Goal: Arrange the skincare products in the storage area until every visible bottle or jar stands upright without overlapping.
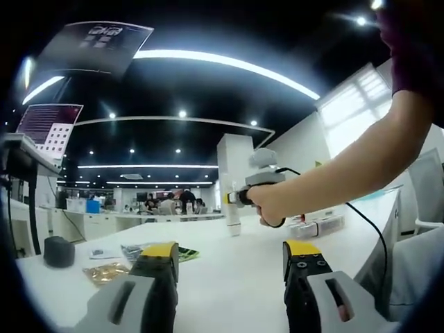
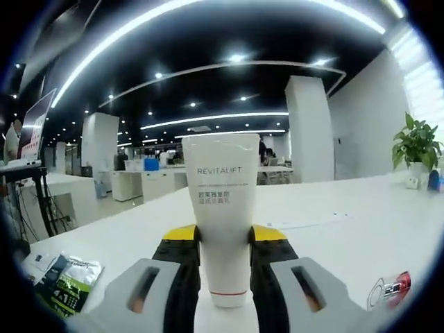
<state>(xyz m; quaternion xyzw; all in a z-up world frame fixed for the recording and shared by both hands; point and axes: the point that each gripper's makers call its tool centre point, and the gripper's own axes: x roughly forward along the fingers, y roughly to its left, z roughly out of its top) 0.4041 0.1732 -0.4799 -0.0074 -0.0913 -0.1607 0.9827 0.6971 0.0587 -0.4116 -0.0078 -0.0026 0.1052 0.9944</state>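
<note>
This is a large open-plan office or lab hall: a black ceiling (image 2: 229, 28) carries long curved light strips (image 1: 229, 62). White columns (image 2: 309, 128), rows of white desks (image 1: 104, 222), seated people (image 1: 170, 203) and a potted plant (image 2: 416, 146) fill it.

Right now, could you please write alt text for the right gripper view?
A white tube marked REVITALIFT stands upright, clamped between the right gripper jaws above a white table. A green packet lies at lower left.
</note>
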